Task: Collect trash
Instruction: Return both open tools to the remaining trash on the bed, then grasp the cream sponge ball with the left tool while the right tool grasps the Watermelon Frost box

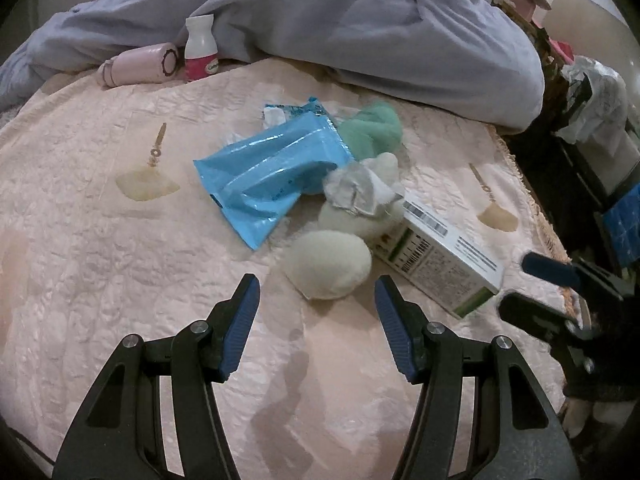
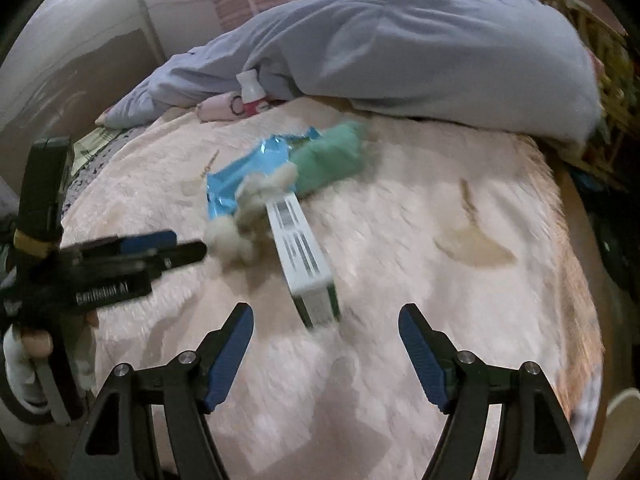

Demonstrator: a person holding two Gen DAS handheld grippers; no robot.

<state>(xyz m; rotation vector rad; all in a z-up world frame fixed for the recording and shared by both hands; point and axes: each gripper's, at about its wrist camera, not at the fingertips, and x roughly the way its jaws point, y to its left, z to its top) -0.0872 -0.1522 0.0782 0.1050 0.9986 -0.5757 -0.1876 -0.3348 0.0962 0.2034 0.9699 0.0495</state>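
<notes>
A blue plastic wrapper (image 1: 264,180) lies on the pink bedspread (image 1: 100,240). Beside it sit a crumpled grey paper wad (image 1: 358,190), a white-and-green carton (image 1: 444,256), cream fluffy socks (image 1: 328,264) and a green sock (image 1: 372,130). My left gripper (image 1: 316,284) is open and empty, its fingers either side of the near cream sock. My right gripper (image 2: 326,312) is open and empty, just short of the carton's (image 2: 304,252) near end. The wrapper (image 2: 248,172) and paper wad (image 2: 256,196) lie beyond. The left gripper (image 2: 180,246) shows at the left of the right wrist view.
A lavender duvet (image 1: 320,20) is heaped at the back. A pink bottle (image 1: 140,64) and a white pill bottle (image 1: 200,48) rest against it. A lined trash bin (image 1: 592,104) stands off the bed's right edge.
</notes>
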